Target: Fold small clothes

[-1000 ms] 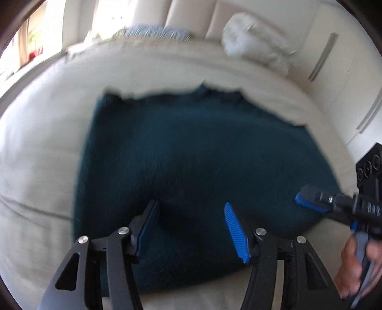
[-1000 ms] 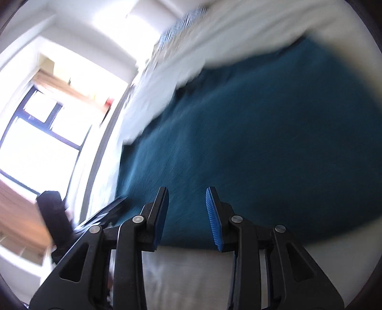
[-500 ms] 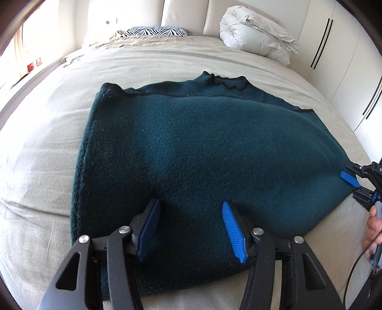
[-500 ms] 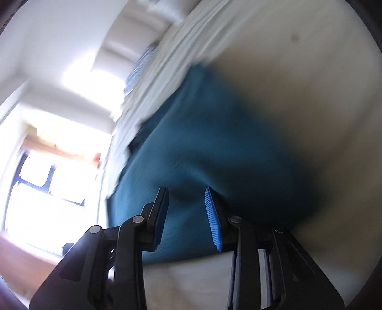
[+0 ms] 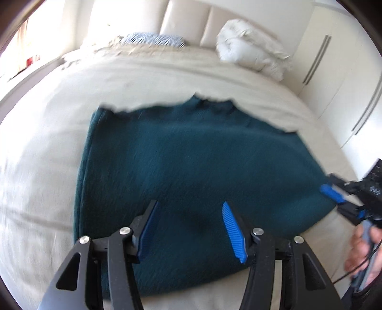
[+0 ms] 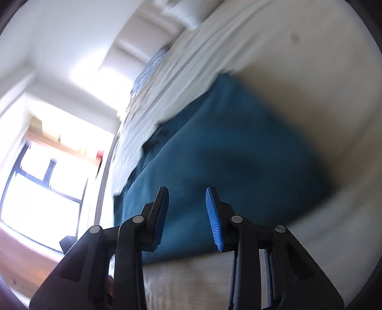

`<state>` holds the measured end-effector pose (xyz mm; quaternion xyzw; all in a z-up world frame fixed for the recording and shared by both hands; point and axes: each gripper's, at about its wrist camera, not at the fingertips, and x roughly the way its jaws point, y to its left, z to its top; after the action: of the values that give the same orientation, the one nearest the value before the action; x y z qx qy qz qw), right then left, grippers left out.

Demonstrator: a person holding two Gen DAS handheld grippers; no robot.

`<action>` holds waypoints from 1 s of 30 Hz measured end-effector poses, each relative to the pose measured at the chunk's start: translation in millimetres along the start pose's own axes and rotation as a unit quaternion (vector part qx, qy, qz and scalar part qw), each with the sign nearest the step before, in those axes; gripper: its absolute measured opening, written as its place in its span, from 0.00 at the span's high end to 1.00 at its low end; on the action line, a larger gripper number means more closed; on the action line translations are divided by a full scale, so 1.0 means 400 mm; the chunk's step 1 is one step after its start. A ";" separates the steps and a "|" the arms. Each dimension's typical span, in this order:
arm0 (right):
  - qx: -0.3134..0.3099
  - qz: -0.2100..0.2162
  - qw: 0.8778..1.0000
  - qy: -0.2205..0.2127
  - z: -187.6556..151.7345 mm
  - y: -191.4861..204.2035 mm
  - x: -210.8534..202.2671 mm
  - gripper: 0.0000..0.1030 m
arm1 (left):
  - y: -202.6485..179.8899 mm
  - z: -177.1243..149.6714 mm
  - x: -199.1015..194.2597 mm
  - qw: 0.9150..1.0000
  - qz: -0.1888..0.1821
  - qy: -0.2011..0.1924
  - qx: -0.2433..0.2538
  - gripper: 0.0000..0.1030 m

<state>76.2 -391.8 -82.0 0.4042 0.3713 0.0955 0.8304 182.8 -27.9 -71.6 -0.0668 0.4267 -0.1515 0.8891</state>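
- A dark teal knit garment (image 5: 191,167) lies spread flat on a bed (image 5: 47,155) covered in a pale beige sheet, filling the near middle of the mattress; its ragged far edge points toward the headboard (image 5: 186,21).
- The left gripper (image 5: 188,229) hangs above the garment's near edge, black fingers with blue ribbed pads set apart, jaws open with only the cloth's flat surface showing below the gap; nothing is pinched.
- At the garment's right corner, the right gripper (image 5: 334,198) shows in the left wrist view, a blue pad at the cloth's edge; whether it touches the fabric cannot be told through the blur.
- A person's hand (image 5: 363,252) grips that tool's handle at the far right of the frame.
- From the right wrist view, the right gripper (image 6: 187,219) has its jaws narrowly parted and empty, the teal cloth (image 6: 238,155) lying beyond and beneath them.
- A rolled white duvet (image 5: 253,57) sits at the far right of the bed, a zebra-striped pillow (image 5: 155,39) to its left against the headboard.
- White wardrobe doors (image 5: 339,71) with long bar handles stand on the right; a bright window (image 6: 35,171) glows on the left.
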 end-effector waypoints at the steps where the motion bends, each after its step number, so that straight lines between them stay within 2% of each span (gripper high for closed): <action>1: -0.017 0.005 1.000 0.015 0.001 0.037 0.043 0.69 | -0.005 0.017 0.005 1.000 0.001 0.000 0.007 0.44; 6: -0.045 0.021 0.998 0.049 0.035 0.140 0.193 0.69 | 0.038 0.110 0.067 1.000 0.025 -0.006 0.000 0.44; 9: -0.046 0.041 0.996 0.064 0.048 0.174 0.247 0.69 | 0.087 0.141 0.102 0.999 0.036 -0.008 -0.013 0.44; 11: -0.038 0.039 0.996 0.076 0.067 0.180 0.293 0.69 | 0.134 0.145 0.136 0.999 0.047 -0.001 -0.025 0.44; 13: -0.032 0.040 0.996 0.080 0.071 0.174 0.324 0.69 | 0.174 0.133 0.157 0.999 0.022 0.002 -0.049 0.44; 14: -0.026 0.035 0.996 0.079 0.084 0.161 0.335 0.69 | 0.197 0.123 0.158 0.998 -0.005 -0.010 -0.061 0.44; 16: 0.000 0.034 0.997 0.072 0.118 0.115 0.347 0.69 | 0.214 0.111 0.156 0.997 -0.027 -0.019 -0.066 0.44; 19: 0.042 0.056 0.997 0.039 0.176 0.030 0.322 0.70 | 0.235 0.110 0.158 0.996 -0.050 -0.024 -0.075 0.44; 24: 0.094 0.029 0.995 -0.030 0.248 -0.114 0.196 0.70 | 0.261 0.105 0.143 0.991 -0.081 -0.030 -0.100 0.45; 26: 0.106 0.015 0.993 -0.055 0.256 -0.149 0.141 0.69 | 0.274 0.108 0.120 0.988 -0.084 -0.036 -0.124 0.45; 27: 0.111 0.000 0.992 -0.066 0.255 -0.161 0.112 0.68 | 0.282 0.106 0.095 0.986 -0.075 -0.045 -0.140 0.43; 28: 0.119 -0.003 0.990 -0.078 0.249 -0.178 0.075 0.59 | 0.297 0.100 0.062 0.984 -0.060 -0.061 -0.156 0.40; 30: 0.126 0.002 0.988 -0.089 0.232 -0.192 0.034 0.52 | 0.327 0.082 0.006 0.978 -0.056 -0.092 -0.181 0.26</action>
<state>139.2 -491.7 -109.5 0.5134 0.3045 0.0133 0.8022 237.7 94.7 -85.3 -0.2635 0.3587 -0.1142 0.8881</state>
